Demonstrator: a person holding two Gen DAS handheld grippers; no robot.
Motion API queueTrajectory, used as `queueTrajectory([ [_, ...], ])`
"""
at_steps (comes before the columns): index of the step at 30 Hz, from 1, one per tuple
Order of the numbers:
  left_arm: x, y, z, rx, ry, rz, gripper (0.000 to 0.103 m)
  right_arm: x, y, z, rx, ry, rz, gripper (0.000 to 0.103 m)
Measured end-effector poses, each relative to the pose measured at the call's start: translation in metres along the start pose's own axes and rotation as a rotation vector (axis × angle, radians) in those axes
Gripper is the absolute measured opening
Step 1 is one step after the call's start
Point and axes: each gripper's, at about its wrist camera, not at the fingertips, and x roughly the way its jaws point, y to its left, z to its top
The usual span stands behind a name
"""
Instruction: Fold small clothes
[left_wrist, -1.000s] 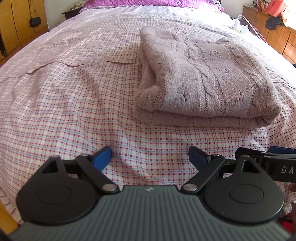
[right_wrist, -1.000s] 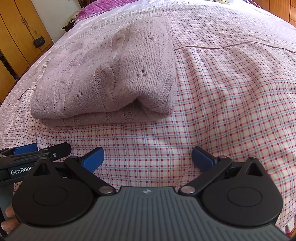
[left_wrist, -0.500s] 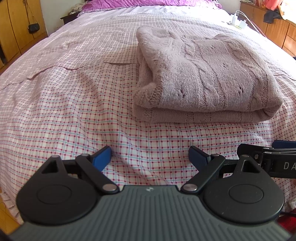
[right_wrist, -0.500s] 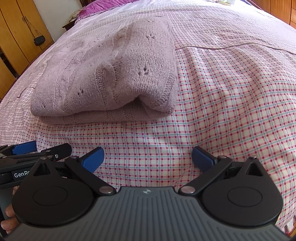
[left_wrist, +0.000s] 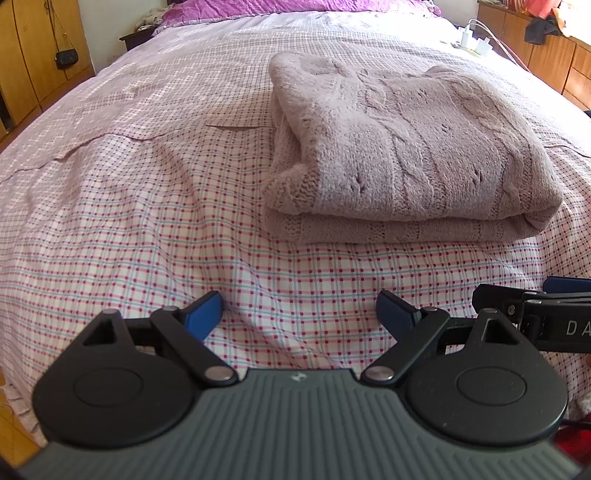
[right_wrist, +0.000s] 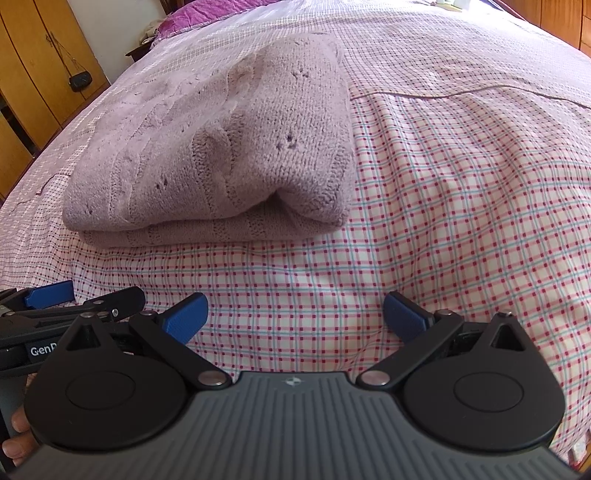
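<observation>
A mauve cable-knit sweater (left_wrist: 402, 147) lies folded in a thick rectangle on the checked bed cover (left_wrist: 129, 206); the right wrist view shows it up and to the left (right_wrist: 221, 155). My left gripper (left_wrist: 299, 317) hangs open over bare cover, short of the sweater's near left corner. Nothing sits between its blue pads. My right gripper (right_wrist: 293, 319) is also open, off the sweater's near right corner, holding nothing. Each gripper's tip shows at the other view's edge.
Wooden wardrobe doors (left_wrist: 33, 55) stand at the left. A low wooden cabinet (left_wrist: 546, 55) with a charger and cables (left_wrist: 472, 38) runs along the right. Purple bedding (left_wrist: 295, 7) lies at the head of the bed. Fingers of a hand (right_wrist: 18, 435) grip the left handle.
Both grippers have drawn back slightly from the sweater and stay open. The sweater has not moved.
</observation>
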Motion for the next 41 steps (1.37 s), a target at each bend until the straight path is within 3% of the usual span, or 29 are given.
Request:
queueTrajectory([
  [41, -0.0027, -0.0023, 0.0007, 0.009, -0.002, 0.028, 0.092, 0.0008, 0.0010, -0.0016, -0.001, -0.002, -0.002, 0.103],
])
